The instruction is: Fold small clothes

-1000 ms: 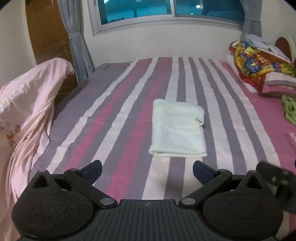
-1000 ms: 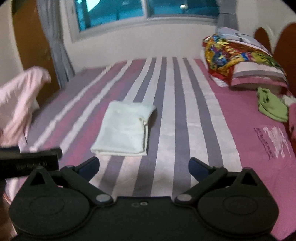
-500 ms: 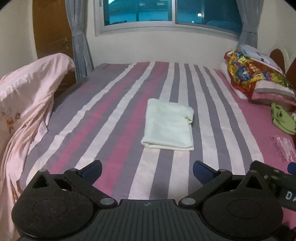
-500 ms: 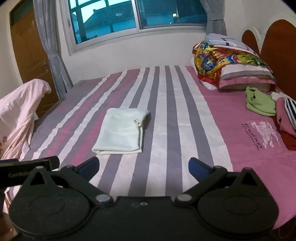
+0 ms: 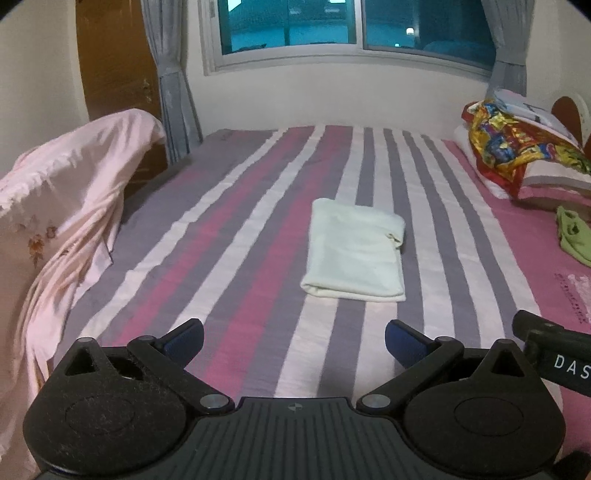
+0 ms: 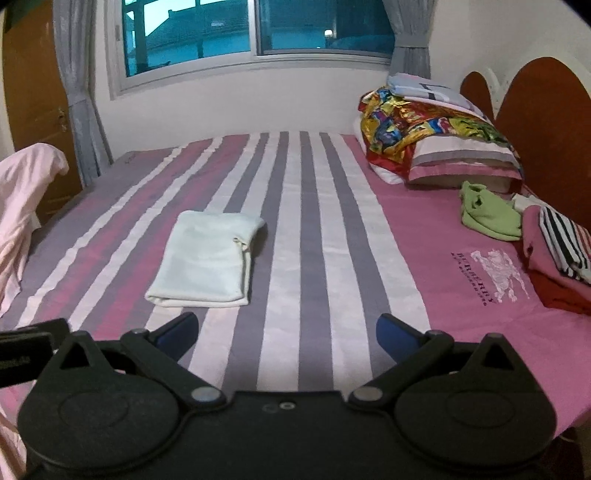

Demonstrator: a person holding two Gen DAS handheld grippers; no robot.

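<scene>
Both grippers have drawn back and tipped up since a second ago: more of the window and wall shows now, and the folded cloth sits smaller and farther out on the bed than it did. It has not been touched in that time.

The left gripper [image 5: 294,341] hangs over the near edge of the bed [image 5: 236,258] with its jaws spread wide and nothing between them. The right gripper [image 6: 287,334] is the same, jaws apart and empty, over the near stripes. Each one shows at the edge of the other's view, so they hang side by side.

The cloth [image 5: 354,251], a pale cream piece, lies folded into a neat rectangle flat on the striped sheet. From the left gripper it is at about 1 o'clock, well clear of the fingertips; from the right gripper it is at about 11 o'clock, also well clear. Its folded edge faces the grippers and a small bunched corner shows on its right side.

A pink sheet [image 5: 66,221] drapes over something at 9 o'clock beside the bed. At 2 o'clock a pillow [image 6: 461,158] lies under a bright patterned fabric [image 6: 413,122] near the headboard [image 6: 546,122]. A green garment [image 6: 487,214] lies just in front of the pillow, and a striped pile [image 6: 561,243] sits at 3 o'clock in the right view. The window [image 6: 229,33] is at 12 o'clock.
</scene>
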